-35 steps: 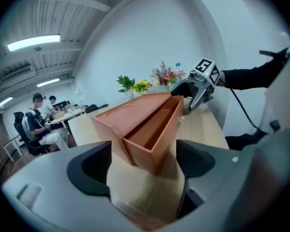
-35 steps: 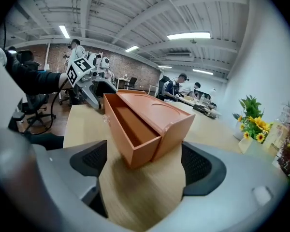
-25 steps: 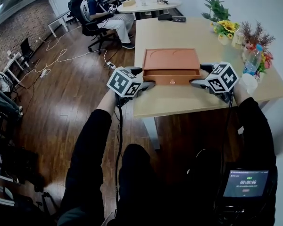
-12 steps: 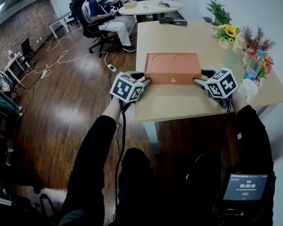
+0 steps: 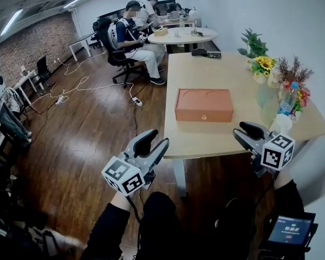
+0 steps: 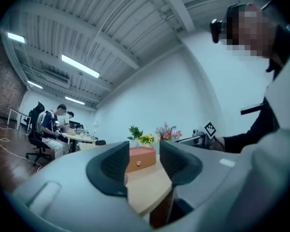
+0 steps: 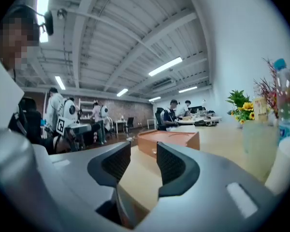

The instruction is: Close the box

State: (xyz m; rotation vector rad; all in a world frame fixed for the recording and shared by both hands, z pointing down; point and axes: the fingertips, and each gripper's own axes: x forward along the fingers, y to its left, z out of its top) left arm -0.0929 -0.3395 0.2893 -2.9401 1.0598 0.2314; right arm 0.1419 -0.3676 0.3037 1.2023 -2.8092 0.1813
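**BOX STATUS AND CLEARANCE CHECK**

1. Task item. The flat rectangular orange box (image 5: 204,105) with a small round knob on its front face lies near the middle of the light wooden bench (image 5: 206,141). Its front face looks flush with the body, so I judge the box closed and the task essentially done.

2. Jaws. The left gripper (image 5: 157,138) hangs off the bench's near-left corner, over the floor. Its jaws are opening, and nothing stands between them. The right gripper (image 5: 238,129) sits at the near-right edge of the bench. Its jaws are closing on empty air. Both are released and well apart from the box.

3. Hazards.
   - A careless swing of the right gripper could strike the clear plastic bottle (image 5: 288,99) or the pot of yellow sunflowers (image 5: 261,64) beside it; both stand near that side.
   - Any fresh contact with the knob face could, in my judgement, drag the front open again.
   - A push on the box could slide it across the smooth bench top.

4. Surroundings. The bench top is otherwise mostly bare. Beyond it are a dark wooden plank floor (image 5: 86,134) with loose white cables (image 5: 70,88), a brick wall (image 5: 38,42), and people seated at a round white table (image 5: 181,35).
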